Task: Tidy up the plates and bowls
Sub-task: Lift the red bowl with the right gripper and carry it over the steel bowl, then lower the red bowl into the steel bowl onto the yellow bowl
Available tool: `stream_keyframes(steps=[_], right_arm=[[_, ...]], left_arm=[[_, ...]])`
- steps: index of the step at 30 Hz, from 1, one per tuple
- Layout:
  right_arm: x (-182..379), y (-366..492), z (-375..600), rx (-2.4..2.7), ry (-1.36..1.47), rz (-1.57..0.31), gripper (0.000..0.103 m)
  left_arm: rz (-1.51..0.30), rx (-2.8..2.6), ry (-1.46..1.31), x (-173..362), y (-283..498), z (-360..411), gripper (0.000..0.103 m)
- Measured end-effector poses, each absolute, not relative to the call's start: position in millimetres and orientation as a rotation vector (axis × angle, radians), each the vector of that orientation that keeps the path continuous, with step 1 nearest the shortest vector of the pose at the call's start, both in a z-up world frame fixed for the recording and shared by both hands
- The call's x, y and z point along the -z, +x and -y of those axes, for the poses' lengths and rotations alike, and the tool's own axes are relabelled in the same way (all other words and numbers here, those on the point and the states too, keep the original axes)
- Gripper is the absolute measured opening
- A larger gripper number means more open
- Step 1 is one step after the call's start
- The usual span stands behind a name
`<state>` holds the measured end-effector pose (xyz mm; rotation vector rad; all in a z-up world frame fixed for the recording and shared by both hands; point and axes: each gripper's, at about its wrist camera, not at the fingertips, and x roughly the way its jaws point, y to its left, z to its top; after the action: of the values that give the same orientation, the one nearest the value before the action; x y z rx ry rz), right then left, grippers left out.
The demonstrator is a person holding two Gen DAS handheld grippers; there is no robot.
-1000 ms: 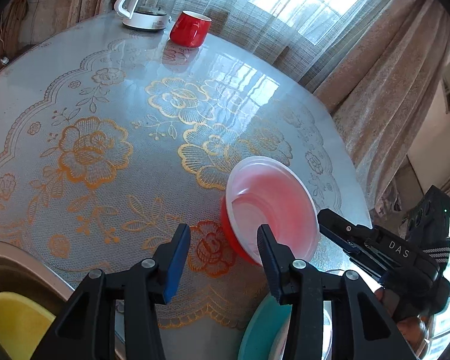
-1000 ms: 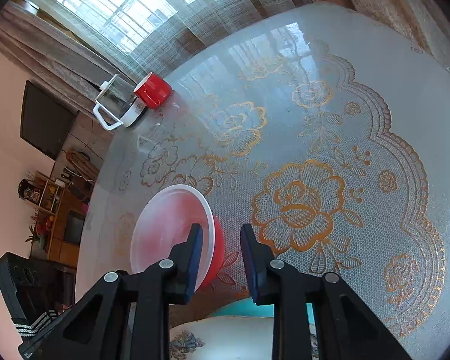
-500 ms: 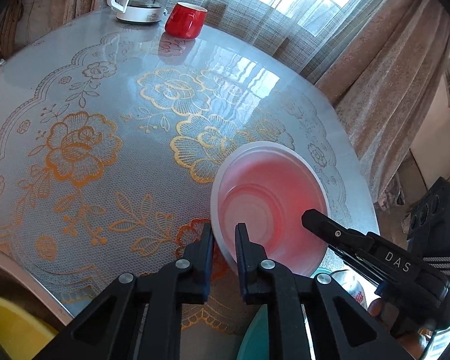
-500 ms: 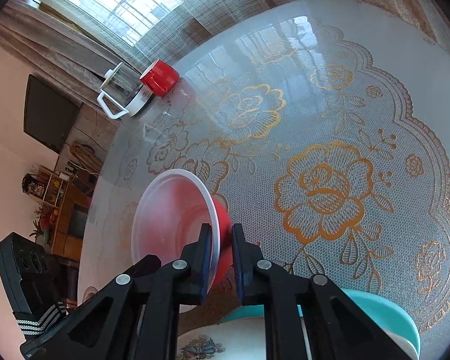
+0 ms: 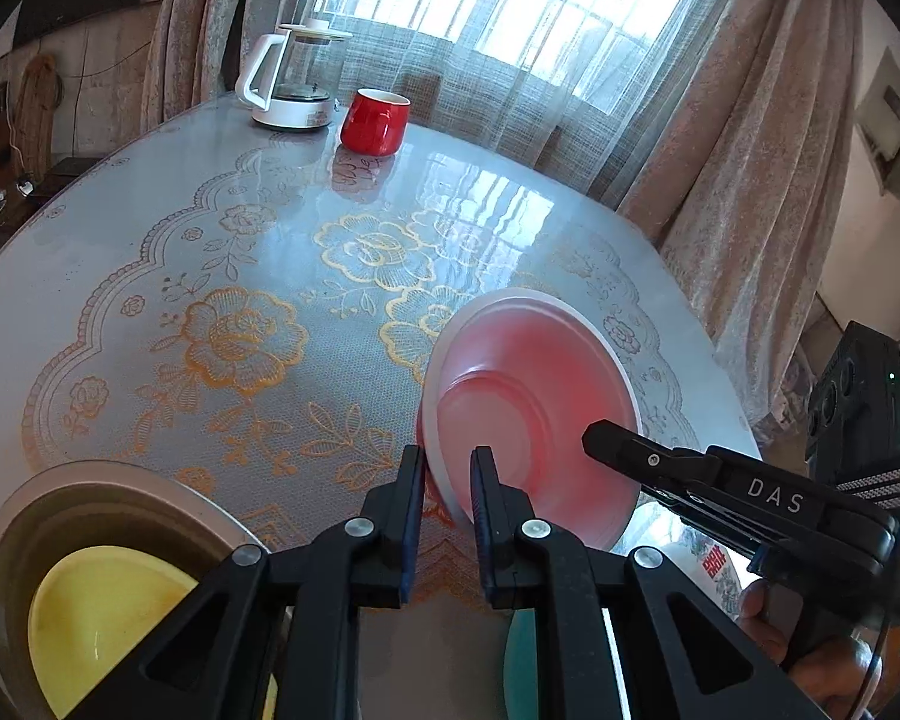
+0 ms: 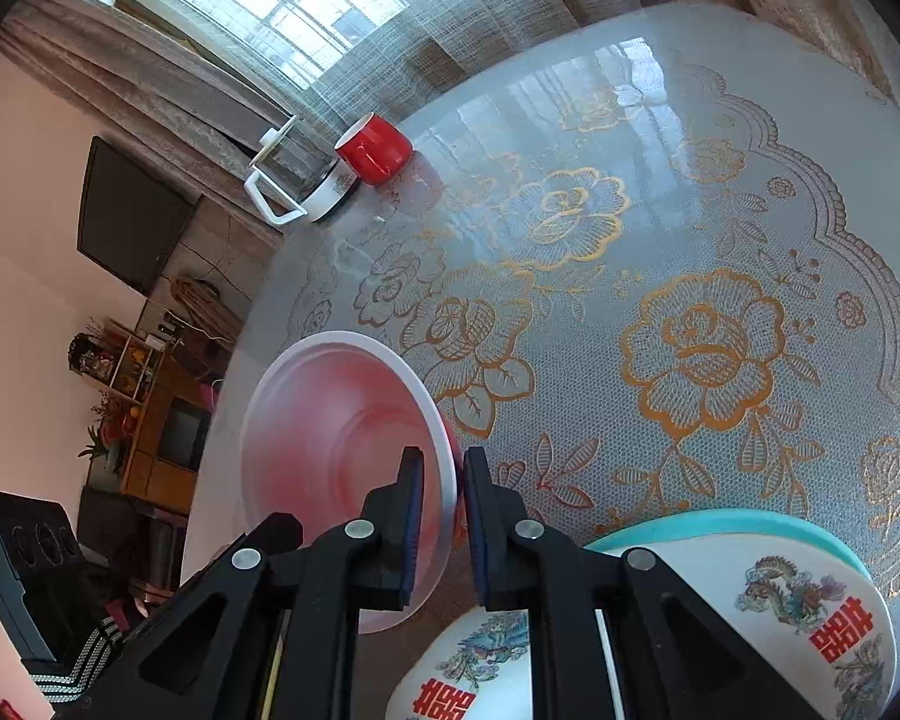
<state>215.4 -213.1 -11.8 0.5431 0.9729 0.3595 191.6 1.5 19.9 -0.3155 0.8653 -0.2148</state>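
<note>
Lace-patterned and glossy, the round table (image 5: 168, 252) is your landmark, and most of its top lies bare, so the sorting looks to be at an early or middle stage. Near the table's near edge, on your left side, a wide grey plate (image 5: 120, 492) carries a yellow bowl (image 5: 102, 606); I judge that pair already nested. Near the same edge on your right, a teal plate (image 6: 726, 525) sits under two white bowls (image 6: 810, 594) printed with dragons and red characters, touching each other; they look gathered but not yet stacked into one another.

Between those two groups you hold the red bowl (image 5: 534, 414), white-rimmed and tilted on its side above the table's near half. It appears lifted, though whether its lower rim touches the cloth I cannot tell. Your left gripper (image 5: 447, 474) is clamped on the rim nearest it, with the rim pinched between its pads. Your right gripper (image 6: 441, 480) is clamped on the opposite rim in the same way, its jaws having just closed in on the bowl's wall.

What is left, as I read it: carry this bowl to one of the stacks and seat it. At the table's far edge, well apart from your work, stand a kettle (image 5: 291, 84) and a red mug (image 5: 375, 120), just beside each other and seemingly not part of the job.
</note>
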Motion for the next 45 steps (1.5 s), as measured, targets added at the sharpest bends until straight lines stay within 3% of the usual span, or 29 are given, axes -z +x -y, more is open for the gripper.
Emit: stream_keyframes(steps=[45], right_arm=[[0,141,145,-0.523,0.451,-0.902,0.016]], left_arm=[[-0.713,0.156,-0.273,-42,69,-54,0.017]])
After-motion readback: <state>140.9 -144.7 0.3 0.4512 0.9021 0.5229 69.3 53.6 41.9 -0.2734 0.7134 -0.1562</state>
